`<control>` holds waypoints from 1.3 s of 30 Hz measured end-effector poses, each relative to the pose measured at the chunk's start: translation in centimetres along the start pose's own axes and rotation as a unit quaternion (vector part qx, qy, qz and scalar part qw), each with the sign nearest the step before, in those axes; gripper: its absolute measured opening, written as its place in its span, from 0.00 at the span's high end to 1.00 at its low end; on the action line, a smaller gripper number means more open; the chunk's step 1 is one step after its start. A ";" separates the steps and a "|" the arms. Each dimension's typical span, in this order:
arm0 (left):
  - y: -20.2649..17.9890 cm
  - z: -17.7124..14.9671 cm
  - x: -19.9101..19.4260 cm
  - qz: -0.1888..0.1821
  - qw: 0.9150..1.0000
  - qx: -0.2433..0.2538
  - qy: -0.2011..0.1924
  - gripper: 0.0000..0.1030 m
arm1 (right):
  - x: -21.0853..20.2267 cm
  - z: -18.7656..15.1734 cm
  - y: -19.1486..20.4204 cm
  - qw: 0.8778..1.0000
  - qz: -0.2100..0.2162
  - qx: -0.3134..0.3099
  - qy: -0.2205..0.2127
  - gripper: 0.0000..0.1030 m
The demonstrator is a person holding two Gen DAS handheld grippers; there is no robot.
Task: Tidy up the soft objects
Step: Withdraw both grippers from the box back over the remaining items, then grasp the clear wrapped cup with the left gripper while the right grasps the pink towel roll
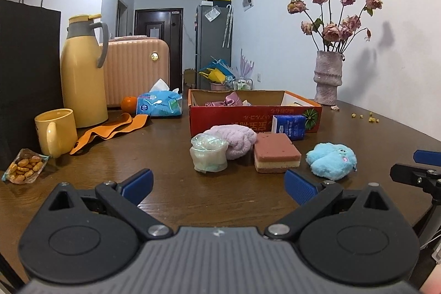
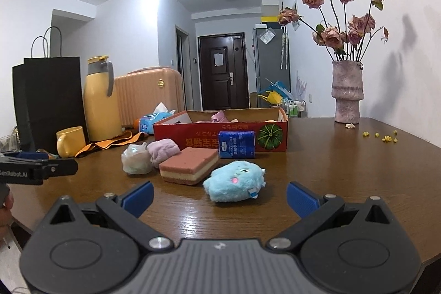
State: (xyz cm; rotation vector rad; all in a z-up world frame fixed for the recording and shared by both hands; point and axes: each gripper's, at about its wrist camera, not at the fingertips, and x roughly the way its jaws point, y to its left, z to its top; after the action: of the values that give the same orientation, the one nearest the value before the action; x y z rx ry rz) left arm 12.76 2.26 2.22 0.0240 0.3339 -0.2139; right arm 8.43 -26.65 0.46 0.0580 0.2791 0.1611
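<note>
On the brown table, a red cardboard box (image 1: 220, 117) (image 2: 193, 138) holds a pink bow and other items. In front of it lie a crumpled clear plastic wrap (image 1: 209, 153) (image 2: 135, 159), a pink rolled towel (image 1: 237, 141) (image 2: 164, 150), a pink-and-cream sponge (image 1: 275, 153) (image 2: 190, 166), a blue tissue pack (image 1: 289, 127) (image 2: 237, 144) and a blue plush toy (image 1: 332, 160) (image 2: 235, 181). My left gripper (image 1: 219, 188) is open, short of the wrap and sponge. My right gripper (image 2: 220, 197) is open, just short of the plush.
At the left stand a black paper bag (image 1: 27, 73), a yellow thermos (image 1: 82, 73), a yellow mug (image 1: 56, 131), a snack packet (image 1: 24, 167), an orange strap (image 1: 110, 130), an orange and a blue tissue pack (image 1: 160, 104). A vase of dried roses (image 2: 346, 92) stands far right.
</note>
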 end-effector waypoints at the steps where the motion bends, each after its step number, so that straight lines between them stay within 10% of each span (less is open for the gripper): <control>1: 0.0 0.1 0.3 -0.002 1.000 0.000 0.002 0.00 | 0.3 0.1 -0.1 1.000 -0.002 0.001 0.002 0.00; 29: 2.8 4.1 16.3 -0.011 0.995 -0.047 0.083 0.01 | 14.5 3.4 -2.6 0.994 -0.022 0.025 0.103 0.06; 35: 2.8 3.5 16.6 -0.017 0.994 -0.053 0.097 0.40 | 15.8 3.3 -2.6 0.993 -0.018 0.020 0.116 0.08; 39: 3.0 3.1 15.8 -0.015 0.994 -0.052 0.100 0.47 | 15.9 3.3 -3.0 0.993 -0.019 0.029 0.116 0.08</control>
State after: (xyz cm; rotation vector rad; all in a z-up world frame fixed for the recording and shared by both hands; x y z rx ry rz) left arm 28.92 1.74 -0.09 -0.0637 0.5446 -0.2235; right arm 24.85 -27.11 -0.90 0.0925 0.5172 0.1210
